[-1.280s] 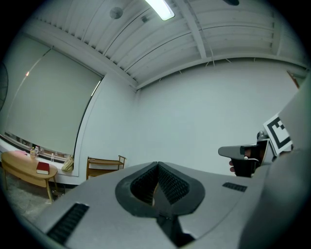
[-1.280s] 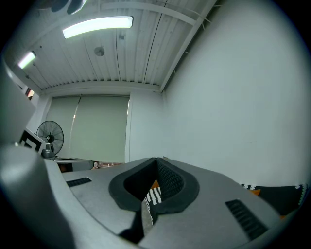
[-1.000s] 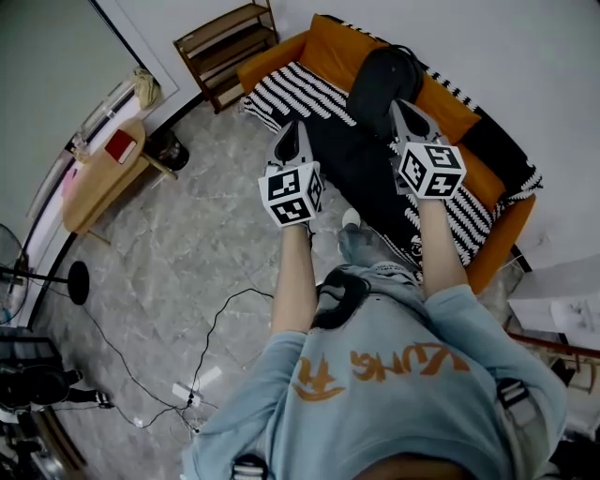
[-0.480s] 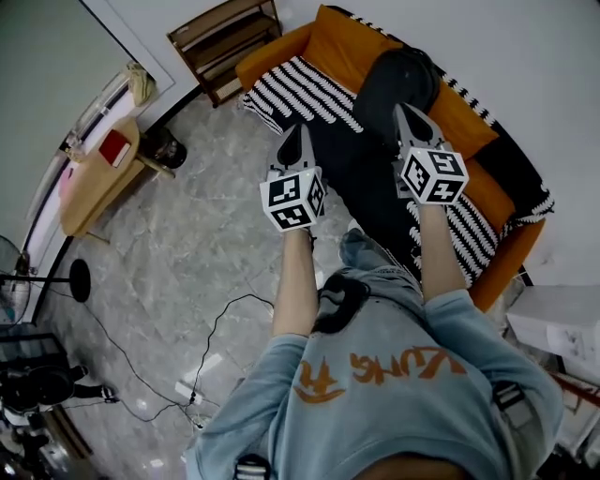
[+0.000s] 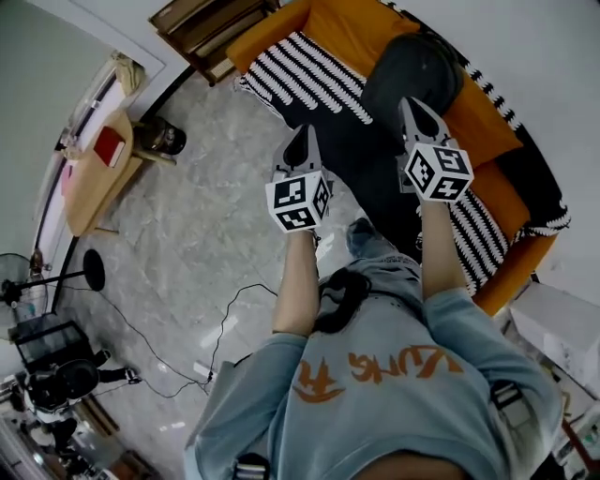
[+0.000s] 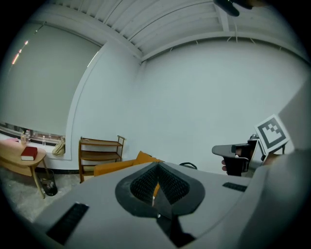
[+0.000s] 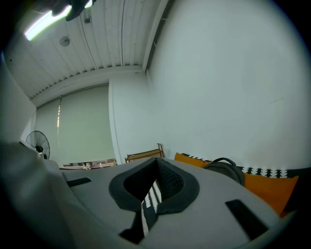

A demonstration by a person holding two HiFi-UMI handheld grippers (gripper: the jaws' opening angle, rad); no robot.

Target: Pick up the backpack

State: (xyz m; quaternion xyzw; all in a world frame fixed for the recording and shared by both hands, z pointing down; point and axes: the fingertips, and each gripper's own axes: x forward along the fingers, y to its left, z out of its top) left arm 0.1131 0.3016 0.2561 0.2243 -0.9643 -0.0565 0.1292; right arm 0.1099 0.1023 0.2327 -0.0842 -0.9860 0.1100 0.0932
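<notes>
Backpack [image 5: 417, 75], one, on sofa [image 5: 349, 28]; left gripper [image 5: 303, 133], right gripper [image 5: 411, 105] closed.

Even, soft indoor light with a cool grey-green cast and only weak shadows. Brightest at the ceiling tube lamp [image 7: 46, 23], blown out white; mild sheen on the floor [image 5: 187, 234]. Heavy fisheye bending and black corners in both gripper views, soft focus up close, head view sharp.

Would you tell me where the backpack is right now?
In the head view the backpack sits on the orange sofa against its backrest, upper right, just beyond the right gripper.
</notes>
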